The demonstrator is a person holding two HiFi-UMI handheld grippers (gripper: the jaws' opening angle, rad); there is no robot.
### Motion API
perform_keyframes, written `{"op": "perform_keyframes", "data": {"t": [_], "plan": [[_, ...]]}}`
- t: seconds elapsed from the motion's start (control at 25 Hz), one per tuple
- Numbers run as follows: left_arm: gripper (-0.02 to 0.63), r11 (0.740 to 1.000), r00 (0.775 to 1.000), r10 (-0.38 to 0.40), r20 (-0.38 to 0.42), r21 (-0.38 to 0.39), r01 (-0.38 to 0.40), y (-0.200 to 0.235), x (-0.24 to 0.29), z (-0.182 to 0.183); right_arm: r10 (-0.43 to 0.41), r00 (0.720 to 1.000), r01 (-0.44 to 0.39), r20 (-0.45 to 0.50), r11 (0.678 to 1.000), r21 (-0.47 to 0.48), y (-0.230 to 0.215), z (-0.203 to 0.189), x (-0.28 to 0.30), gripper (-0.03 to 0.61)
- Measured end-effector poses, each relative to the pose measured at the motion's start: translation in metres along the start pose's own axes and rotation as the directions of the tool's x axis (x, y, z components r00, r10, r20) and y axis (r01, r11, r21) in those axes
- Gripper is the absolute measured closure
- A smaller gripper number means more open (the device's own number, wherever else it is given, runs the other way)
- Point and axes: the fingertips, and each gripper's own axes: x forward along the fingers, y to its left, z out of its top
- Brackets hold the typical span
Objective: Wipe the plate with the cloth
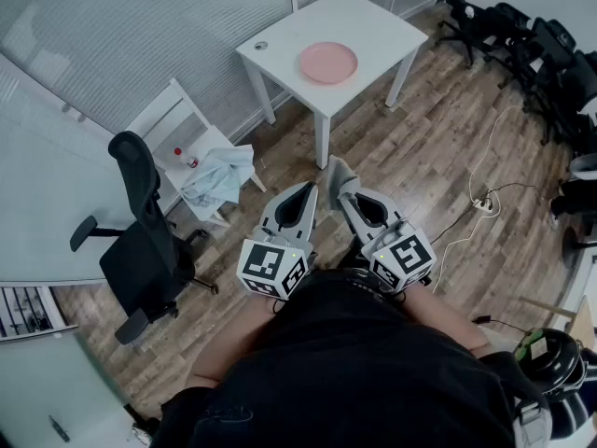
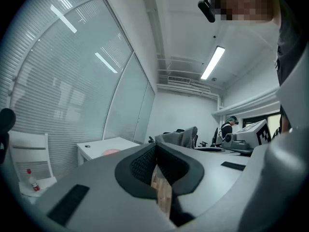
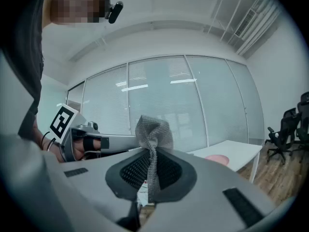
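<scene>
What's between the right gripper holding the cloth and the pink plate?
In the head view, only bare wooden floor, then the near edge of the white table; the right gripper is well short of the plate.

A white square counter [image 1: 378,21] stood on a wood-plank floor [image 1: 420,152], close to a glazed wall with blinds. A pink plate [image 1: 328,63] lay flat on the counter, nearer its front edge, and a small round object [image 1: 260,46], too small to identify, sat at the left corner, well apart from the plate.

To the left, a low white chair [image 1: 168,119] stood on the floor. Its seat carried a crumpled pale blue fabric [image 1: 220,177] and, just beside it, a small bottle with a red cap [image 1: 183,156].

A black office chair [image 1: 140,241], a row of black chairs [image 1: 527,40] and a pale cable with a power strip [image 1: 483,203] also rested on the floor.
</scene>
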Motion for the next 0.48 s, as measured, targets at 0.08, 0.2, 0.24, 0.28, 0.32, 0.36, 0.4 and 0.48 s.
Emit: {"op": "perform_keyframes", "data": {"t": [0.08,0.2,0.24,0.28,0.32,0.36,0.4,0.48], "plan": [[0.597,1.000,1.000,0.001,0.001,0.001,-0.001,0.001,0.002,0.001,0.000,1.000,0.000,0.000,1.000,-0.001,-0.002,0.000,0.001,0.545],[0.597,1.000,1.000,0.002,-0.001,-0.002,-0.002,0.001,0.008,0.001,0.000,1.000,0.000,-0.001,1.000,-0.002,-0.007,0.001,0.002,0.545],[0.597,1.000,1.000,0.002,-0.002,-0.004,-0.002,0.002,0.011,0.001,-0.001,1.000,0.001,-0.003,1.000,-0.004,-0.010,0.001,0.003,0.545],[0.597,1.000,1.000,0.002,-0.003,-0.005,-0.002,0.003,0.013,0.001,-0.004,1.000,0.004,-0.005,1.000,-0.005,-0.013,0.001,0.004,0.545],[0.597,1.000,1.000,0.003,-0.004,-0.007,-0.003,0.003,0.016,0.001,-0.007,1.000,0.007,-0.007,1.000,-0.004,-0.016,0.001,0.004,0.545],[0.597,1.000,1.000,0.003,-0.005,-0.008,-0.003,0.004,0.019,0.000,-0.008,1.000,0.008,-0.007,1.000,0.000,-0.020,0.001,0.004,0.545],[0.597,1.000,1.000,0.003,-0.006,-0.010,-0.003,0.004,0.022,0.000,-0.009,1.000,0.009,-0.004,1.000,0.008,-0.023,0.001,0.004,0.544],[0.597,1.000,1.000,0.003,-0.010,-0.013,-0.004,0.003,0.030,-0.001,-0.010,1.000,0.010,0.009,1.000,0.021,-0.030,0.002,0.003,0.543]]}}
